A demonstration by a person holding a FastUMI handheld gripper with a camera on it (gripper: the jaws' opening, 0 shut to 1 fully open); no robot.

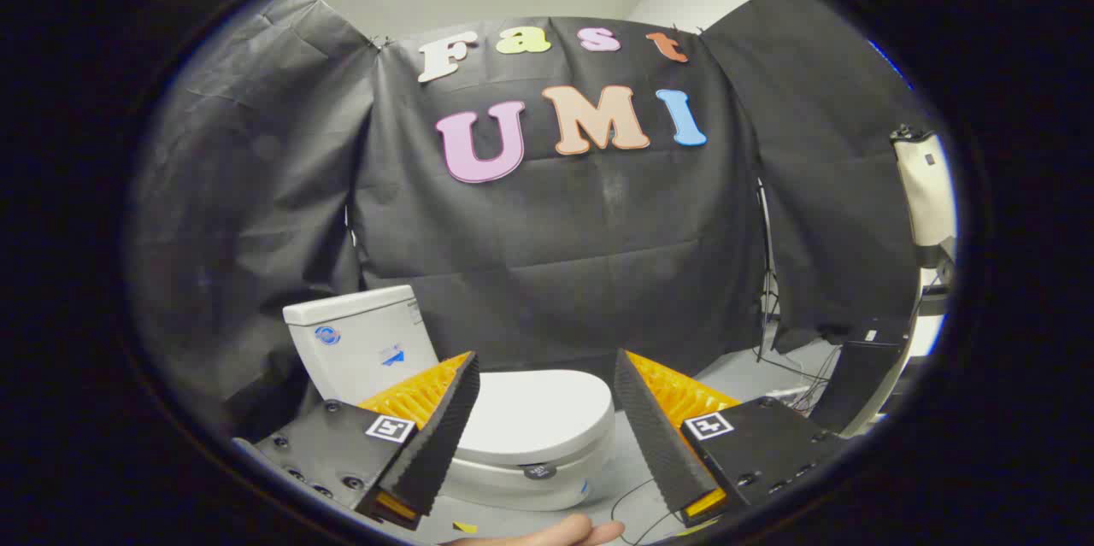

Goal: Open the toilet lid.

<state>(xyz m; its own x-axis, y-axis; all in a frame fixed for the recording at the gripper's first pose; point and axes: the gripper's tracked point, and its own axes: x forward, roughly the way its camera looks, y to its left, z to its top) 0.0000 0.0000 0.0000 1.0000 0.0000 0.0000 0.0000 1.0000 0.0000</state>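
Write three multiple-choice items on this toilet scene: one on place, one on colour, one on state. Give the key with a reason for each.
1. Where does the toilet lid lie relative to the gripper?
A. Just beyond the fingers, seen in the gap between them
B. Clamped between both fingers
C. Behind the tank

2. What colour are the ribbed backs of the fingers?
A. Blue
B. Orange
C. Green

3. What state is the lid in?
A. Raised against the tank
B. Removed and lying on the floor
C. Down, flat over the bowl

Key:
1 A, the white lid shows between the spread fingers, which do not touch it.
2 B, orange ribbing shows behind each black pad.
3 C, the lid lies flat on the bowl, in front of the tank.
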